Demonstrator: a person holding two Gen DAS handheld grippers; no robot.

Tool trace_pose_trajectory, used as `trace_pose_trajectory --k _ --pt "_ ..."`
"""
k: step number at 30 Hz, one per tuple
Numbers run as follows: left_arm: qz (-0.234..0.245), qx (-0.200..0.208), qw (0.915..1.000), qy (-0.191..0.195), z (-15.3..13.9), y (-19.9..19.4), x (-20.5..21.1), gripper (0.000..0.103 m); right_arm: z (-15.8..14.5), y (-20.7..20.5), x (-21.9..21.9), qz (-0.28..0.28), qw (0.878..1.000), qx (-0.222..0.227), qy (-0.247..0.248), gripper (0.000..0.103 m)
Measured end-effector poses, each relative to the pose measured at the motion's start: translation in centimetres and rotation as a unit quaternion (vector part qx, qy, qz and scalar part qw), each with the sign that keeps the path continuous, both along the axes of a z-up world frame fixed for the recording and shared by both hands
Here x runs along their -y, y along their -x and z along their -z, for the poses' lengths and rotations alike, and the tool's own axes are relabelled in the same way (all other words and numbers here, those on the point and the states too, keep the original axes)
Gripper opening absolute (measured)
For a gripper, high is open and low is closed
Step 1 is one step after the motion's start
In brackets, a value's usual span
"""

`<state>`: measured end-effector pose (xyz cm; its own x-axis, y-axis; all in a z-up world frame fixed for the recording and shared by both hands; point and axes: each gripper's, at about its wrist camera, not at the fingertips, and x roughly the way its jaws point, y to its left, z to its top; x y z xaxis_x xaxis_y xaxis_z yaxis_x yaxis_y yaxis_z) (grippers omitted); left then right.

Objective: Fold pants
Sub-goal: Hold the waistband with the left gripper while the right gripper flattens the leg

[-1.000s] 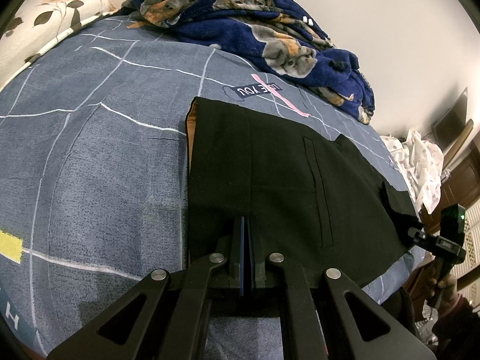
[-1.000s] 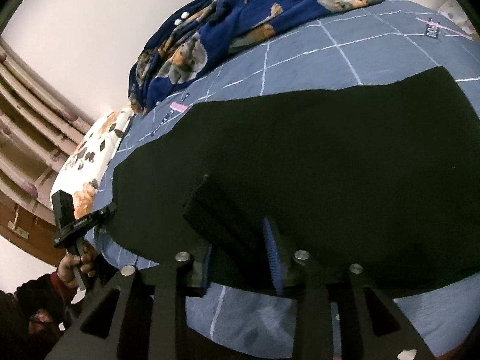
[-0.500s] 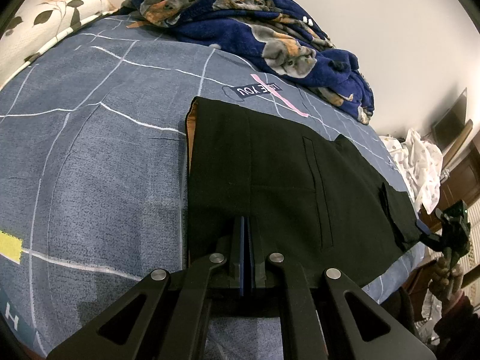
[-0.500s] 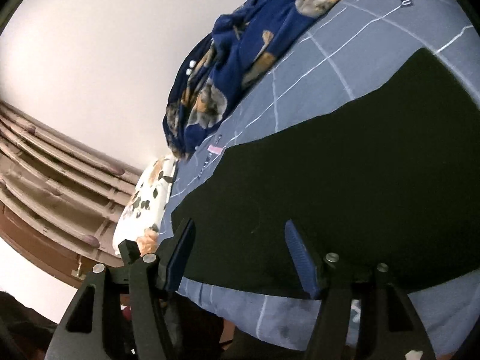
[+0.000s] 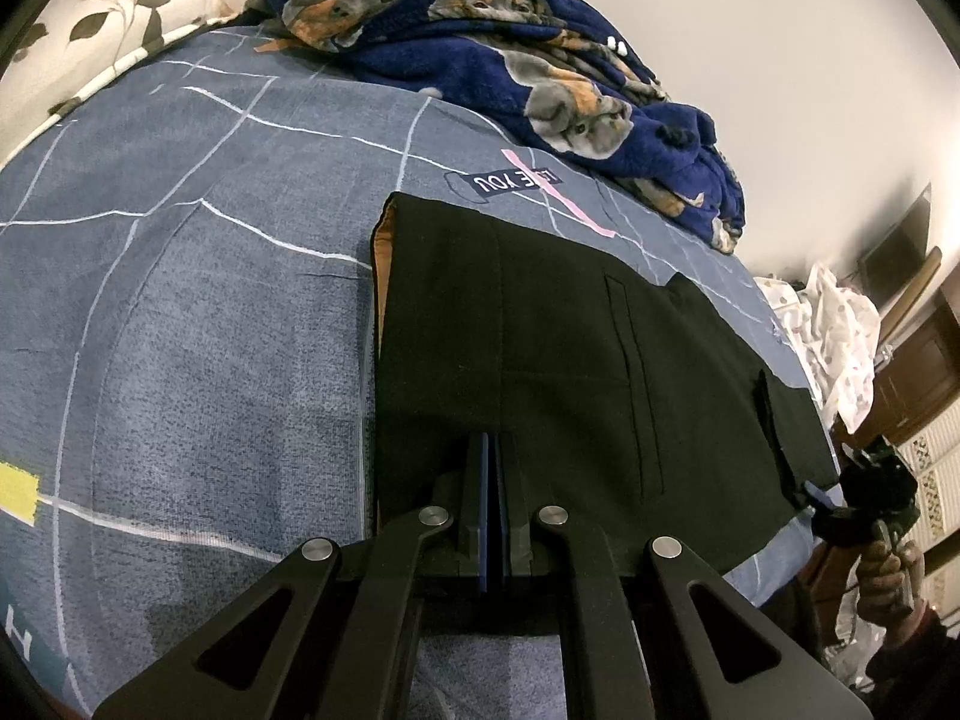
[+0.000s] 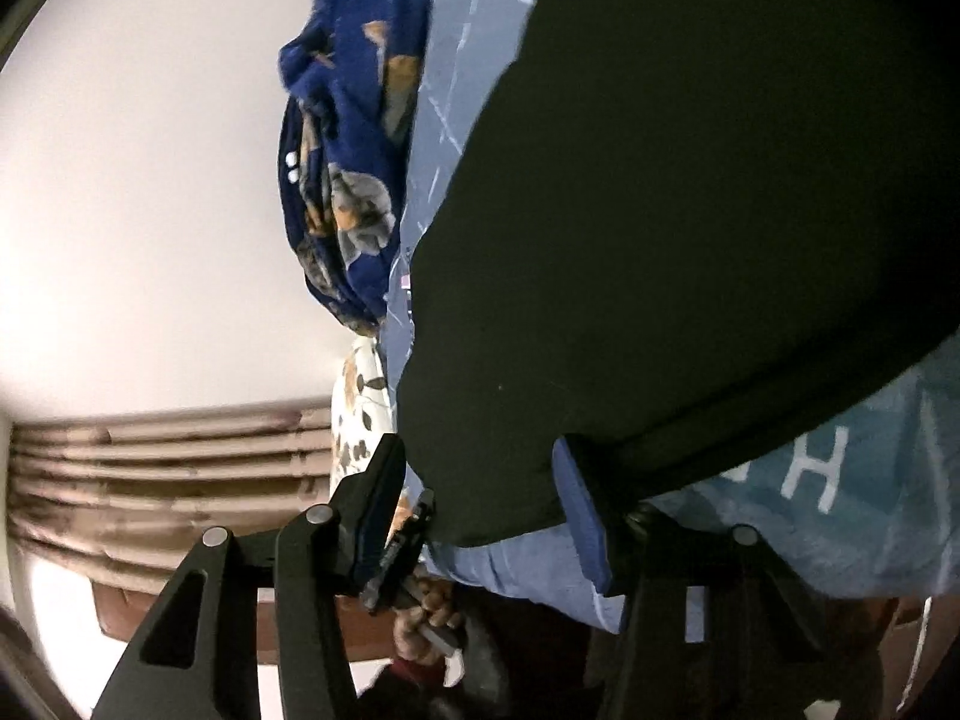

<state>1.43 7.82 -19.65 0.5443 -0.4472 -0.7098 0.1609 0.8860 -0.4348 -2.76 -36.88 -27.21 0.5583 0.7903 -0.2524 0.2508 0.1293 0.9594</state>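
Both grippers at pants (image 5: 540,360): left (image 5: 493,450) jaws clenched on hem; right (image 6: 480,480) released cuff, rolled, closing.

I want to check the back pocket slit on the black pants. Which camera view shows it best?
The left wrist view: the pocket slit is a clear long seam on the flat black pants. The right wrist view shows the pants only as a dark, tilted shape without the slit.
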Motion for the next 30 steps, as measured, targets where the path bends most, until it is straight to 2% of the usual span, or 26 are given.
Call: trace_pose_trajectory --k 6,13,18,22,24,27,30 --pt "-0.001 0.0 1.0 0.003 0.1 0.0 -0.1 0.006 -0.5 0.9 -0.8 0.015 1.0 -0.017 0.001 0.051" --pt "0.0 0.0 0.9999 0.01 0.1 -0.1 -0.2 0.006 0.9 1.6 -0.6 0.057 0.997 -0.042 -0.016 0.049" --pt "-0.001 0.001 0.9999 0.014 0.2 -0.1 -0.4 0.006 0.5 1.9 -1.4 0.099 0.994 -0.048 0.011 0.048" --pt "-0.001 0.002 0.9999 0.014 0.2 -0.1 -0.5 0.006 1.0 3.2 -1.6 0.133 0.989 -0.06 -0.025 0.048" --pt "-0.002 0.002 0.9998 0.017 0.2 0.0 -0.6 0.006 1.0 3.2 -1.5 0.128 0.99 -0.048 -0.022 0.048" --pt "-0.002 0.002 0.9998 0.021 0.2 0.0 -0.7 0.006 1.7 3.1 -1.1 0.141 0.988 -0.053 -0.042 0.048" --pt "-0.002 0.002 0.9997 0.022 0.2 0.0 -0.5 0.006 1.6 2.9 -1.1 0.152 0.986 -0.057 -0.038 0.048"
